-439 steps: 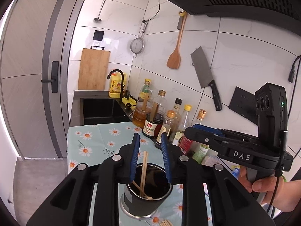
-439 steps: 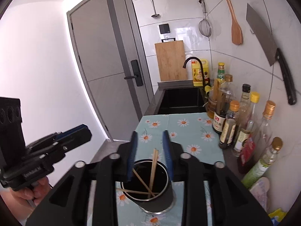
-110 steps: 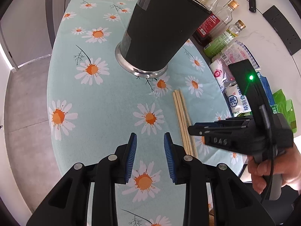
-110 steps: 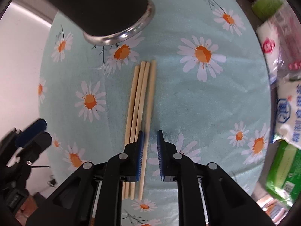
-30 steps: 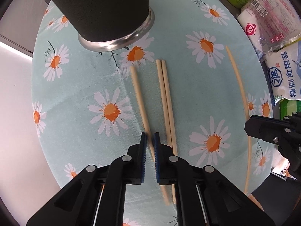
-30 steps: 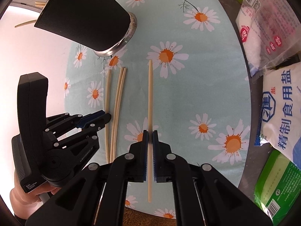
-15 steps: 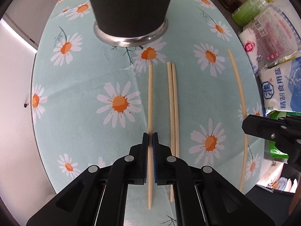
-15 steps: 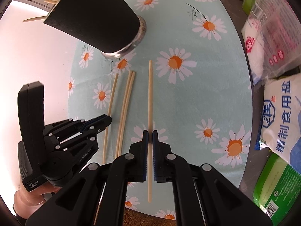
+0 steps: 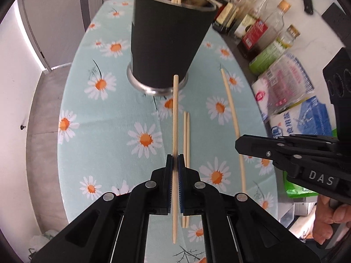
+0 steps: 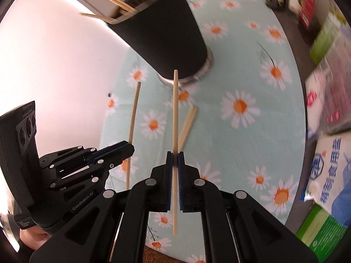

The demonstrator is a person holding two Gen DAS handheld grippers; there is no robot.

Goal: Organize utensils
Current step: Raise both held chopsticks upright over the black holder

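Left wrist view: my left tongs are clamping one chopstick, which is pointing at the black utensil cup standing on the tabletop, where a daisy-print cloth is lying. Two loose chopsticks are lying just beside it, bottles are lining the tiled wall, and salt bags are sitting at the right edge.

Right wrist view: my right tongs are pinching a second chopstick, which is also aiming at the cup. My left tongs are hovering at the left with their stick, while a green packet is resting at lower right, past the cloth's edge.
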